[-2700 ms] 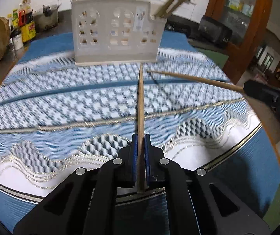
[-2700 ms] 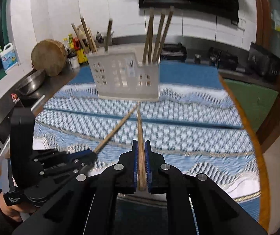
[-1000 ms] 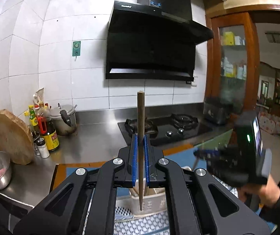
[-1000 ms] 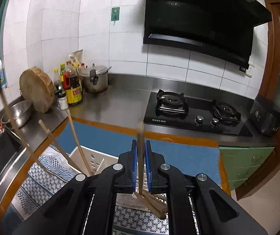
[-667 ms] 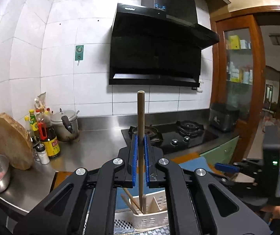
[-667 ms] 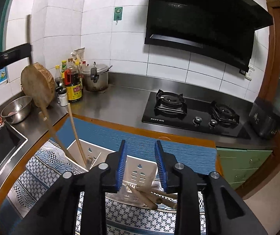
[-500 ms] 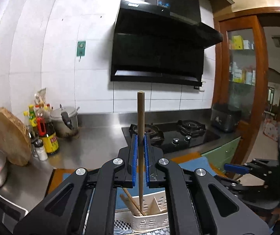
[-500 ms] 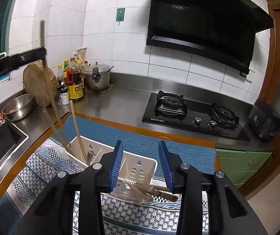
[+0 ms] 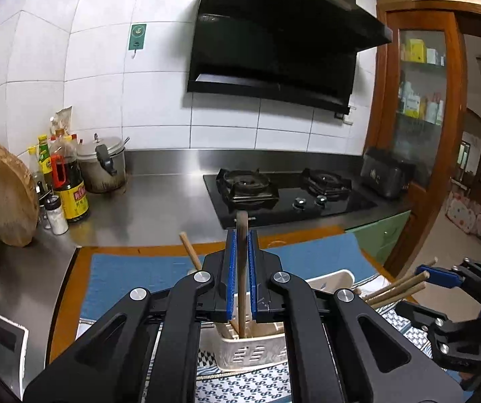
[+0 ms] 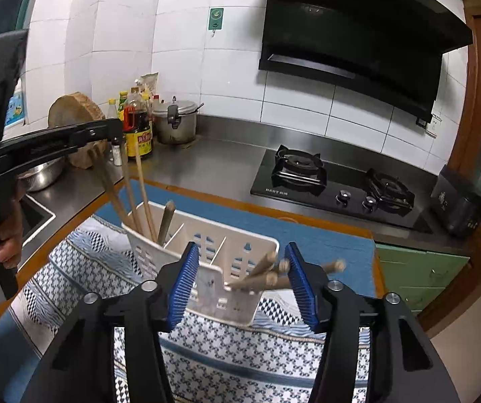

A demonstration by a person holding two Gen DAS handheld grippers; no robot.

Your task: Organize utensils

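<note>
**Right wrist view: chopstick dropped, left one going in**

Right gripper point(image 10: 244, 282) jaws have just been opening, now wide and empty; its chopstick sits in the holder point(image 10: 240, 252). Left gripper point(image 9: 241, 275) stays clamped on its chopstick point(image 9: 242, 268), tip lowered into the holder; release next.

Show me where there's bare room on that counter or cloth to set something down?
Free: the steel counter between the pressure cooker and the stove, and the patterned cloth in front of the white holder. Crowded: the bottles by the chopping block.
</note>
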